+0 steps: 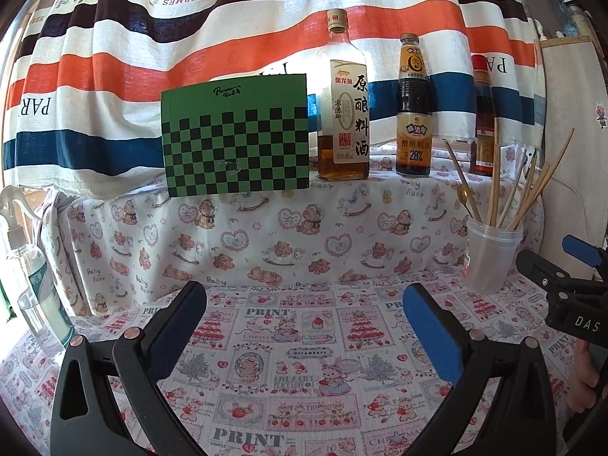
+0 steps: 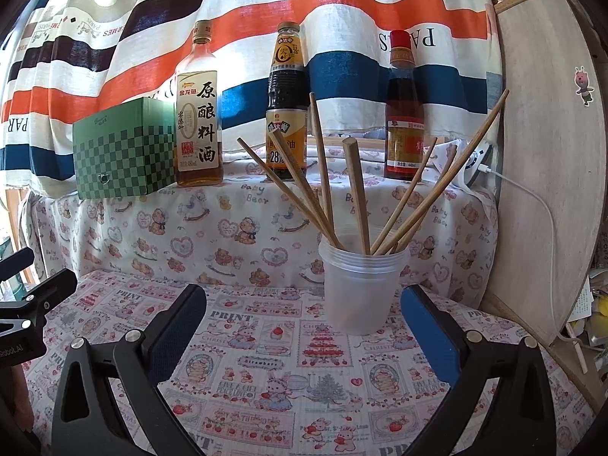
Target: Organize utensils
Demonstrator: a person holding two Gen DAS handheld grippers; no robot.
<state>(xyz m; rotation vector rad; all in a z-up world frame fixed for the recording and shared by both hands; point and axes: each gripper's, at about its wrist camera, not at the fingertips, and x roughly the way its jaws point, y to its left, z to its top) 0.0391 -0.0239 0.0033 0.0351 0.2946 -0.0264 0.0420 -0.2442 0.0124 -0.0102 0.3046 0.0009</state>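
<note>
- Left gripper [image 1: 304,326] is hovering low over the counter [image 1: 288,391], jaws standing wide apart, nothing between them; only patterned cloth is showing in the gap.
- Right gripper [image 2: 302,328] is likewise hanging above the counter with jaws spread wide and gripping nothing.
- Translucent plastic cup [image 2: 361,288] is standing upright on the counter just ahead of the right gripper, toward 1 o'clock in the right wrist view, close to the right-hand finger but not touching it.
- Wooden chopsticks [image 2: 357,190] are standing in the cup, fanning outward at assorted tilts, tips up.
- From the left wrist view the same cup [image 1: 492,258] is sitting out at 2 o'clock, well apart from the left gripper; a gold-coloured spoon [image 1: 464,197] is poking up among the sticks there.
- The right gripper's body is showing at the 3 o'clock edge of the left view, just beside the cup.
- Raised ledge behind the counter is carrying a green checkered box [image 1: 235,138], a cooking wine bottle [image 1: 344,114], a dark sauce bottle [image 1: 414,114] and a red-capped bottle [image 2: 404,114], all upright in a row.
- Striped curtain [image 1: 190,38] is hanging behind the row.
- Clear spray bottle [image 1: 26,273] is standing at 9 o'clock in the left view.
</note>
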